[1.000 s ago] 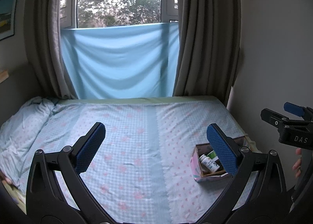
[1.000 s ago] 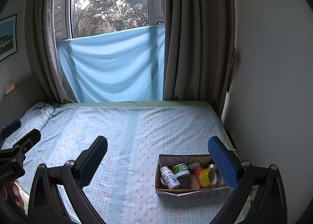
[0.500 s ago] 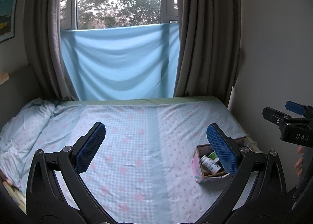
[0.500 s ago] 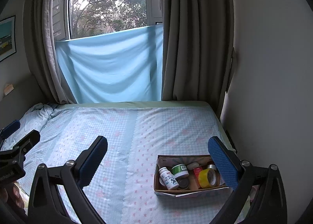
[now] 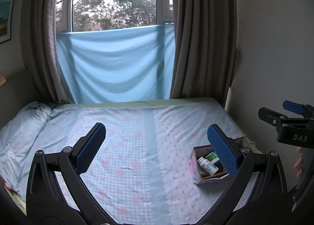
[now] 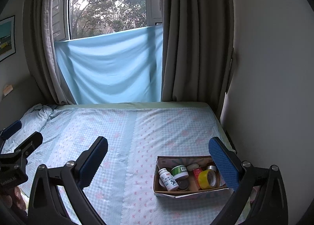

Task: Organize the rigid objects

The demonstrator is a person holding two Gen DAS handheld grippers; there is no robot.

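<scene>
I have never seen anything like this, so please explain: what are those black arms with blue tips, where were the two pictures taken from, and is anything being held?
There is no robot. A person holds a hand tool in each hand, with a camera looking out along it. One picture comes from the left gripper, the other from the right gripper. Both have their jaws wide apart and hold nothing. Below is a bed with a cardboard box holding a white pill bottle, a green-lidded jar and yellow tape.

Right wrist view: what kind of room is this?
Most likely a bedroom: a bed with a patterned sheet fills the floor space, grey curtains frame a window, and a framed picture hangs on the wall.
</scene>
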